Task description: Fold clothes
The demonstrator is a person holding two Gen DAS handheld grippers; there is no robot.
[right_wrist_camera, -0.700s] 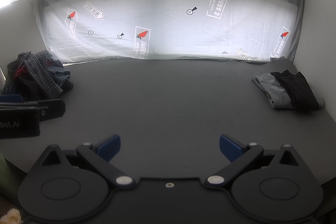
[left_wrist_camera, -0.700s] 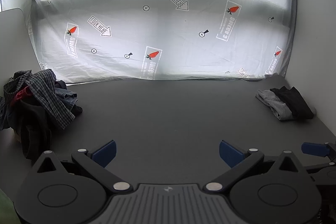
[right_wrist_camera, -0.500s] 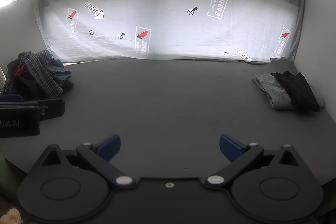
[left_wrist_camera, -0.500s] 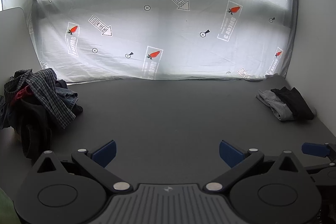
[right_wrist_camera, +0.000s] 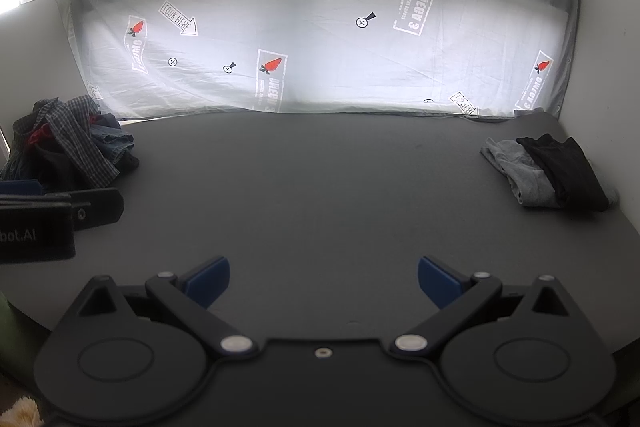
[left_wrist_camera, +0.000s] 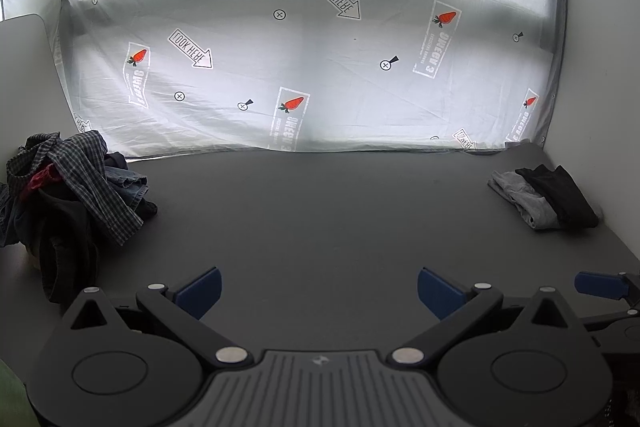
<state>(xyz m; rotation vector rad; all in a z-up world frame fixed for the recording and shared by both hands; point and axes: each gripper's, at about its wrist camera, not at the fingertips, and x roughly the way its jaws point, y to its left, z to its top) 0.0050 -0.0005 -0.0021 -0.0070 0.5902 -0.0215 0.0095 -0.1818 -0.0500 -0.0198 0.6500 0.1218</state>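
A heap of unfolded clothes [left_wrist_camera: 68,203], with a plaid shirt on top, lies at the table's left edge; it also shows in the right wrist view [right_wrist_camera: 68,147]. Folded grey and black garments [left_wrist_camera: 544,197] lie at the far right, also in the right wrist view [right_wrist_camera: 548,171]. My left gripper [left_wrist_camera: 318,287] is open and empty over the table's near edge. My right gripper [right_wrist_camera: 322,277] is open and empty, beside it to the right. The left gripper's body [right_wrist_camera: 48,219] shows in the right wrist view, near the heap.
The dark grey table [left_wrist_camera: 320,211] spans both views. A white printed sheet [left_wrist_camera: 304,39] hangs behind it. A white wall [left_wrist_camera: 596,87] closes the right side. The right gripper's blue fingertip [left_wrist_camera: 600,285] shows at the left wrist view's right edge.
Both views have shifted only very slightly. Both grippers stay open and empty, and the clothes have not moved.
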